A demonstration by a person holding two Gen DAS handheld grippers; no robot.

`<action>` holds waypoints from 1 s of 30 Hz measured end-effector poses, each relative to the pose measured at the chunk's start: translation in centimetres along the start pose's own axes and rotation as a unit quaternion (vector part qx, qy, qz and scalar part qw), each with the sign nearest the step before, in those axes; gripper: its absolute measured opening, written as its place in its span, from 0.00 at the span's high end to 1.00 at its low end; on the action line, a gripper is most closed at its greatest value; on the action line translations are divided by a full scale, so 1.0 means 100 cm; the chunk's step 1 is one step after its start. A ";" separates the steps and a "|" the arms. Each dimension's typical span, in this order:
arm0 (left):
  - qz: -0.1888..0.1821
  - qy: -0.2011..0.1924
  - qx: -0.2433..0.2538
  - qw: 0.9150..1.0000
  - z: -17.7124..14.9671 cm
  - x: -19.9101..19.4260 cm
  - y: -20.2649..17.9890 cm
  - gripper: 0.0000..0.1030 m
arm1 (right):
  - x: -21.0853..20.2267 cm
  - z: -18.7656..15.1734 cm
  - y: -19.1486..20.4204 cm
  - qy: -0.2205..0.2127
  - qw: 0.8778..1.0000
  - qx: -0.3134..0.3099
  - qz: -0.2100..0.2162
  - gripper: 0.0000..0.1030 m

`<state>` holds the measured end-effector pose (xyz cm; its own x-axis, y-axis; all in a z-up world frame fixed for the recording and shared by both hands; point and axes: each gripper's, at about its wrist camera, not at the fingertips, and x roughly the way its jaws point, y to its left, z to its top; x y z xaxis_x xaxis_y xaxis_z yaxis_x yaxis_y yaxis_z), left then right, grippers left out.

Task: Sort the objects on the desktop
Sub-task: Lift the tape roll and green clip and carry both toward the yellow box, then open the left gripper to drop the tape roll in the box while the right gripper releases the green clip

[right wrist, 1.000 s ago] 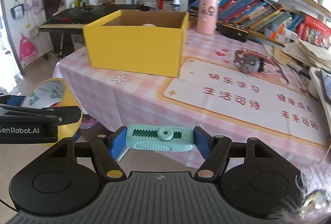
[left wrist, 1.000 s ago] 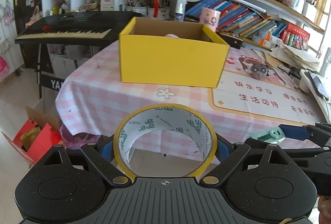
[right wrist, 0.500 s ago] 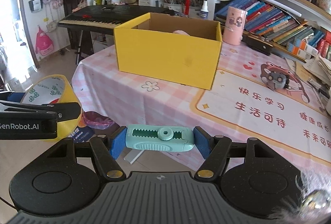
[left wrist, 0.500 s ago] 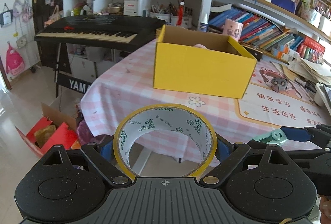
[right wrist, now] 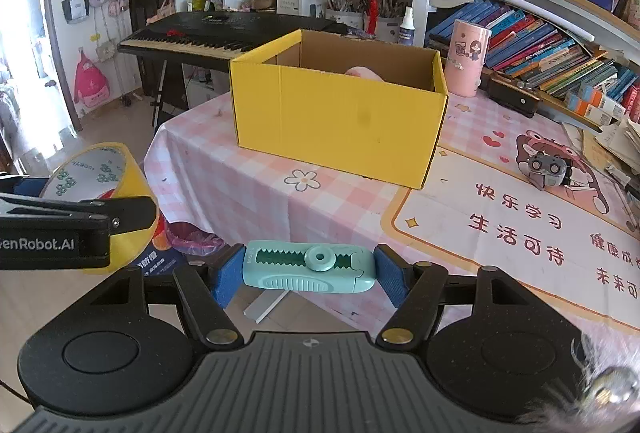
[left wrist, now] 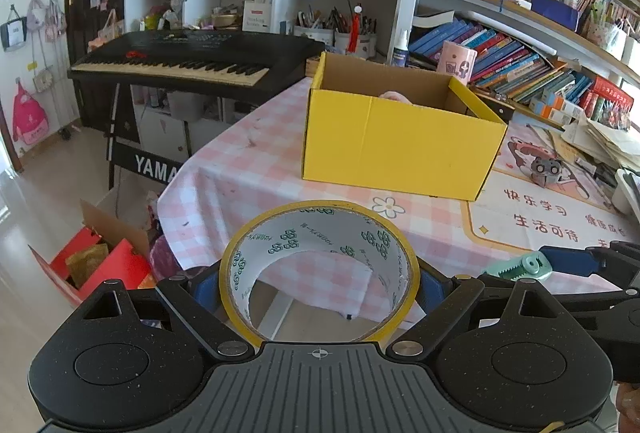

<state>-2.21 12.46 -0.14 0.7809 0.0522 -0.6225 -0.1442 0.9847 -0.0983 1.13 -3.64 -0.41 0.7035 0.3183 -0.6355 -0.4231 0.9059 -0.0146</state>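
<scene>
Yellow box (left wrist: 396,149) shifted right, keyboard (left wrist: 192,63) beside

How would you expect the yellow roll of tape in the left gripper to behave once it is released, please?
The yellow roll of tape is a round ring, so it would probably roll if it landed on its edge. Its hollow core suggests it is fairly light. Clamped in the left gripper, it keeps its shape, so it seems stiff.

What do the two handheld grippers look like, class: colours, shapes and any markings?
Both the left gripper and the right gripper have speckled black bodies with ribbed grey centres, round discs, brass-coloured pivot pins and blue pads on their jaws. White "GenRobot.AI" lettering marks the left one's side.
</scene>
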 end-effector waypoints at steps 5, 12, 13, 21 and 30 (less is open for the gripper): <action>0.001 0.005 0.003 1.000 0.006 0.011 -0.005 0.11 | 0.008 0.003 -0.005 0.003 1.000 0.000 0.003 0.35; 0.004 -0.018 0.006 1.000 0.031 0.023 -0.016 0.11 | 0.028 0.019 -0.021 -0.002 1.000 0.006 0.011 0.35; 0.004 -0.026 0.009 1.000 0.037 0.024 -0.019 0.10 | 0.030 0.023 -0.025 -0.010 1.000 0.007 0.011 0.35; -0.001 -0.080 0.037 0.996 0.099 0.048 -0.041 0.10 | 0.044 0.074 -0.069 -0.072 0.997 0.028 -0.009 0.35; 0.013 -0.085 0.030 0.996 0.162 0.099 -0.065 0.10 | 0.066 0.142 -0.130 -0.133 0.989 0.060 -0.011 0.35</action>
<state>16.29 9.28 6.88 0.8696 0.1004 -0.4834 -0.1336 0.9904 -0.0346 19.44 -9.36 6.54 0.8437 0.3461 -0.4104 -0.3466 0.9349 0.0759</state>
